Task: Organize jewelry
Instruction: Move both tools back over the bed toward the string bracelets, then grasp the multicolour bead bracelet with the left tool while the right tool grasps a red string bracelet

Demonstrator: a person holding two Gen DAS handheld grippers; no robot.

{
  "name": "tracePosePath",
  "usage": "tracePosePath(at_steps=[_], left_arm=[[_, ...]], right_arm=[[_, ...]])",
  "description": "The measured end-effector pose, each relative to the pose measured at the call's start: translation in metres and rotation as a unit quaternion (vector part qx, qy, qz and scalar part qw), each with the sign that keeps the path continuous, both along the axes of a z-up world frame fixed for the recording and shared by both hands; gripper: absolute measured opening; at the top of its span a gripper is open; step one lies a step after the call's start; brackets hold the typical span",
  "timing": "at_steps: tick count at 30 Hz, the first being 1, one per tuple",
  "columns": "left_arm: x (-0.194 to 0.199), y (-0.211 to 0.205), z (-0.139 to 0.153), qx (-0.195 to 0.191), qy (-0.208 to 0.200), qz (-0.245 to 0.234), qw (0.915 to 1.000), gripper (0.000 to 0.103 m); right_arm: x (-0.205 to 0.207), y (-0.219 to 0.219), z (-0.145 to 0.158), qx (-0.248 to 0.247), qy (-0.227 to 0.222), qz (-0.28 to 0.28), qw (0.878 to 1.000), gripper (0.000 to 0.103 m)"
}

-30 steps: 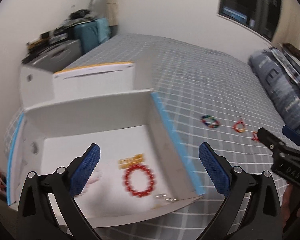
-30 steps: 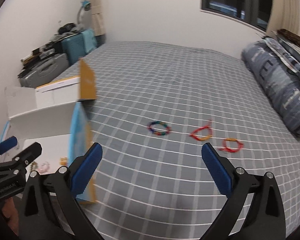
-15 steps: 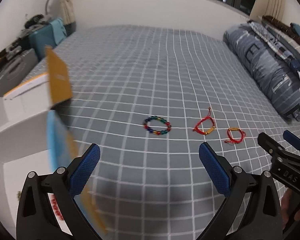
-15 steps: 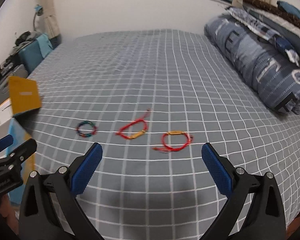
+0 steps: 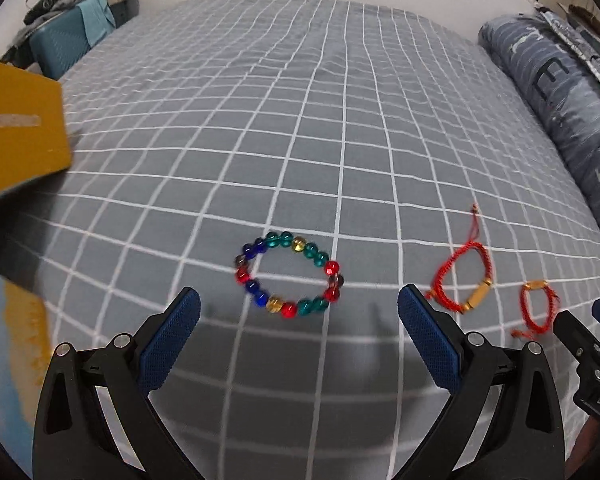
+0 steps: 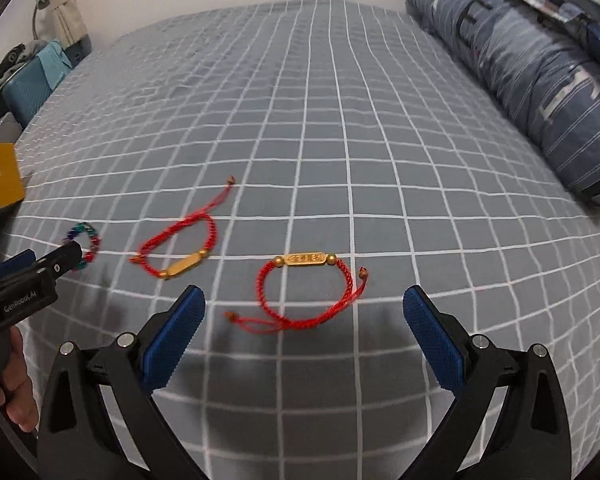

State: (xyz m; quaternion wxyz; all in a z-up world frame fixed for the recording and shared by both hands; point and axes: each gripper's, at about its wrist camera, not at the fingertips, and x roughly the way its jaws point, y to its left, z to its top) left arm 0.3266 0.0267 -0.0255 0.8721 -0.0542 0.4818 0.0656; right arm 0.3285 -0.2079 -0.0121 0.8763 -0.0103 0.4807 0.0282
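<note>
Left wrist, claw: your left gripper (image 5: 299,312) is spread wide and holds nothing.
Left wrist, target: the beaded bracelet (image 5: 289,275) lies flat on the grid bedspread (image 5: 340,120), just ahead of the tips and centred between them.
Left wrist, how: come straight down and put one finger inside the ring and one outside it. Pinch a short run of beads. A squeeze across the whole ring will likely make them roll.
Left wrist, other things: the middle red cord bracelet (image 5: 462,276) is just right of the right finger. The yellow box flap (image 5: 20,136) is far left.
Left wrist, change: one second ago this view looked down into the white box at a red bead ring. Now it looks at the bedspread, with the bracelet close.

Right wrist, claw: your right gripper (image 6: 304,322) is also spread and holds nothing.
Right wrist, target: the red cord bracelet with gold bar (image 6: 310,290) sits between the tips, just ahead.
Right wrist, how: grab the braided cord, not the slick bar. Watch the loose tails.
Right wrist, change: the bracelets were well ahead a second ago. Now they are close.
</note>
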Motion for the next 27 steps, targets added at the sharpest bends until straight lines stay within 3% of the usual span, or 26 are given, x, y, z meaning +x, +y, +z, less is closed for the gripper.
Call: tracePosePath(at_steps=[5,8,17,22,27], left_arm=[[0.020,0.003,-0.020,-0.004,0.010,0.010,0.9999,0.097],[0.026,0.003,-0.022,0.015,0.002,0.010,0.9998,0.097],[0.035,0.013,-0.034,0.010,0.003,0.016,0.9998,0.095],[0.034,0.008,-0.033,0.020,0.007,0.005,0.9998,0.081],[0.030,0.007,-0.031,0.011,0.007,-0.003,0.9999,0.060]], right_arm=[[0.019,-0.006,-0.020,0.012,0.013,-0.003,1.000,0.095],[0.025,-0.005,-0.028,0.013,0.015,0.000,1.000,0.095],[0.027,-0.012,-0.034,0.026,0.018,-0.009,0.999,0.095],[0.030,-0.009,-0.036,0.022,0.019,-0.008,1.000,0.095],[0.033,-0.004,-0.042,0.012,0.022,-0.007,1.000,0.084]])
